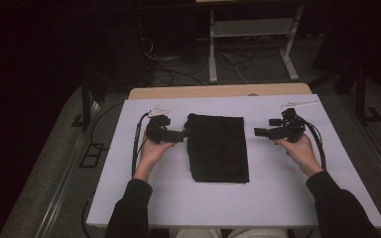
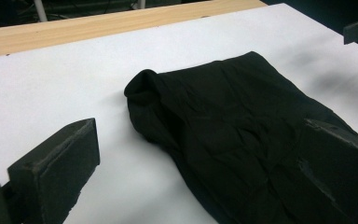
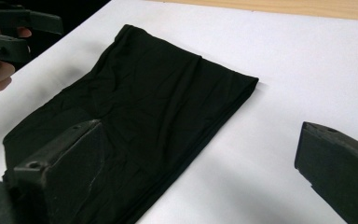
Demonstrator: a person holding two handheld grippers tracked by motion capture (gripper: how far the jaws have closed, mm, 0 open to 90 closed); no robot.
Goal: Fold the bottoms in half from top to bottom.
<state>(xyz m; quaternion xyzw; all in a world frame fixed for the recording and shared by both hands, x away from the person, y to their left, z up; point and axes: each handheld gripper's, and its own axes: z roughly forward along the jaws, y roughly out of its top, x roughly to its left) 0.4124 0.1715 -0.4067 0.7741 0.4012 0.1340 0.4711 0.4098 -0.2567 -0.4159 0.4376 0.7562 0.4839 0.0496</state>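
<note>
Here, soft black cloth (image 1: 217, 148), folded rectangular, wrinkled.

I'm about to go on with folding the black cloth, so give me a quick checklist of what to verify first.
1. Left hand-held gripper open: ok, jaws wide apart, nothing clamped.
2. Right hand-held gripper open: ok, jaws spread and off the cloth.
3. Black cloth lying flat on the white table: ok, folded into a rectangle.
4. Corners tidy: not ok, the far corner near the left gripper is bunched up.
5. Edges aligned: ok on the right-hand side; the underside cannot be told.
</note>
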